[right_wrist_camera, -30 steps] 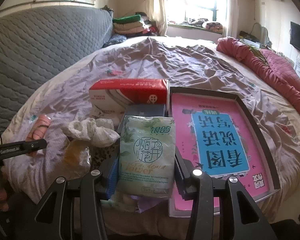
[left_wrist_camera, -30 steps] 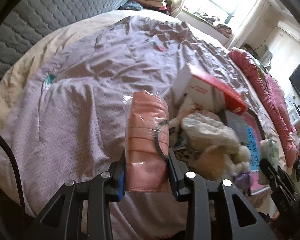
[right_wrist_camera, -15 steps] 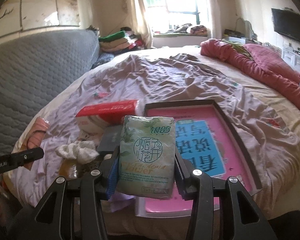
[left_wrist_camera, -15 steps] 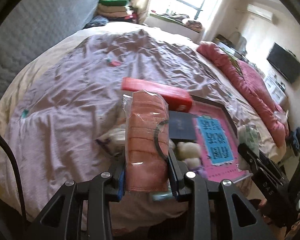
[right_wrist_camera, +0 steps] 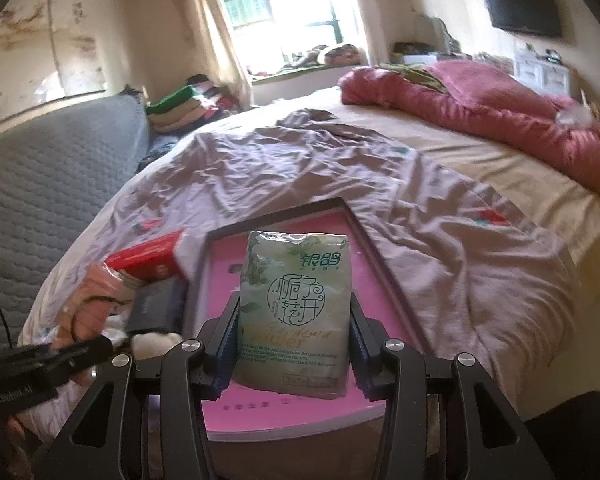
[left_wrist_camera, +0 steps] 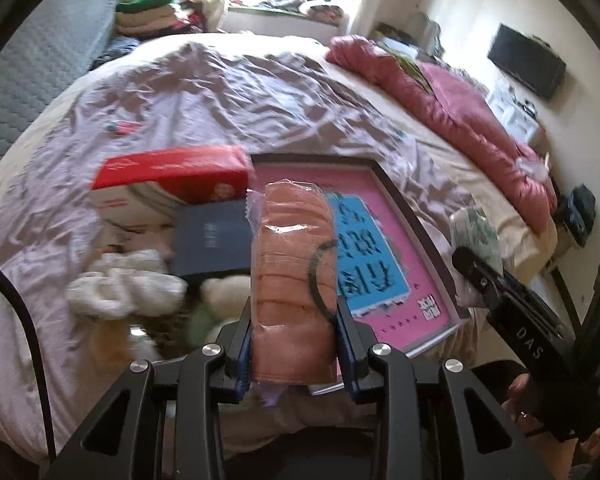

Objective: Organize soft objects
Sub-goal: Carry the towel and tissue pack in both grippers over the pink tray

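Note:
My left gripper (left_wrist_camera: 295,336) is shut on a pink folded cloth in clear wrap (left_wrist_camera: 294,280), held upright above the near edge of the bed. My right gripper (right_wrist_camera: 294,340) is shut on a pale green tissue pack (right_wrist_camera: 294,312), held over the pink box lid (right_wrist_camera: 228,272). The same lid (left_wrist_camera: 380,184) with its blue label lies just past the pink cloth in the left wrist view. The right gripper's arm (left_wrist_camera: 516,312) with the tissue pack (left_wrist_camera: 476,232) shows at the right of that view. The pink cloth (right_wrist_camera: 92,300) shows at the left of the right wrist view.
A red and white tissue box (left_wrist_camera: 172,184), a dark blue booklet (left_wrist_camera: 212,244) and white fluffy cloths (left_wrist_camera: 124,284) lie left of the lid on the mauve sheet (left_wrist_camera: 220,96). A rose quilt (right_wrist_camera: 480,92) lies along the bed's right side. A grey quilted headboard (right_wrist_camera: 40,184) is at left.
Both grippers have swung right and risen, still holding their loads. The left one now faces the pink lid instead of the bare sheet. The right one sits higher over the lid.

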`<state>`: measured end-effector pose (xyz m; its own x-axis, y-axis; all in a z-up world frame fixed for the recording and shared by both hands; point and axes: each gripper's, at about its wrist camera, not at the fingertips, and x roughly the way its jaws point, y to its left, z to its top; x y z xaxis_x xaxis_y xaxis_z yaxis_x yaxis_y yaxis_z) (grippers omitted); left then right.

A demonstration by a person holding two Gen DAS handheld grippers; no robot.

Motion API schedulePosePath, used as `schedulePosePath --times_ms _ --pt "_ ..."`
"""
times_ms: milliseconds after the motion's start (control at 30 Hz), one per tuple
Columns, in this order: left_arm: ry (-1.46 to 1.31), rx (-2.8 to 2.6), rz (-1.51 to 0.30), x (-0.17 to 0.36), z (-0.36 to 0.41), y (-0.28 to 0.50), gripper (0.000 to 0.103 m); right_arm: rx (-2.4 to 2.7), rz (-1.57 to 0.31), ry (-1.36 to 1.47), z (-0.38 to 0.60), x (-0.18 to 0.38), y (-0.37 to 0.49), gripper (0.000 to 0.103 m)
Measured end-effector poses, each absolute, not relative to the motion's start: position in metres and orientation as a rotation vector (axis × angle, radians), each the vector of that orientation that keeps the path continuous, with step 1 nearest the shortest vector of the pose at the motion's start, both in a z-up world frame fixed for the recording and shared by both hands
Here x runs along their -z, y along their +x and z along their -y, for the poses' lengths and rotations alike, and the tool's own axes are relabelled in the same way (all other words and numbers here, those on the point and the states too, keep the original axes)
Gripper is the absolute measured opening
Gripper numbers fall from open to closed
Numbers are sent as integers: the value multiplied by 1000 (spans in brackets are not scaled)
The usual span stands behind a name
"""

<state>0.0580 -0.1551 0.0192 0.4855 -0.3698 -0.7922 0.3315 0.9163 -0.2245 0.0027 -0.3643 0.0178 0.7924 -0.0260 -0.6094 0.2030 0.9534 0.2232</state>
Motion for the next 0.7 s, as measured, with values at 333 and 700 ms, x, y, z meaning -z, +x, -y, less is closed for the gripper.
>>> schedulePosePath --times_ms 333,700 --pt "51 475 -1067 17 210 77 35 130 -694 315 385 6 11 49" --pt "105 501 -1151 49 232 83 35 109 -773 325 391 35 25 49"
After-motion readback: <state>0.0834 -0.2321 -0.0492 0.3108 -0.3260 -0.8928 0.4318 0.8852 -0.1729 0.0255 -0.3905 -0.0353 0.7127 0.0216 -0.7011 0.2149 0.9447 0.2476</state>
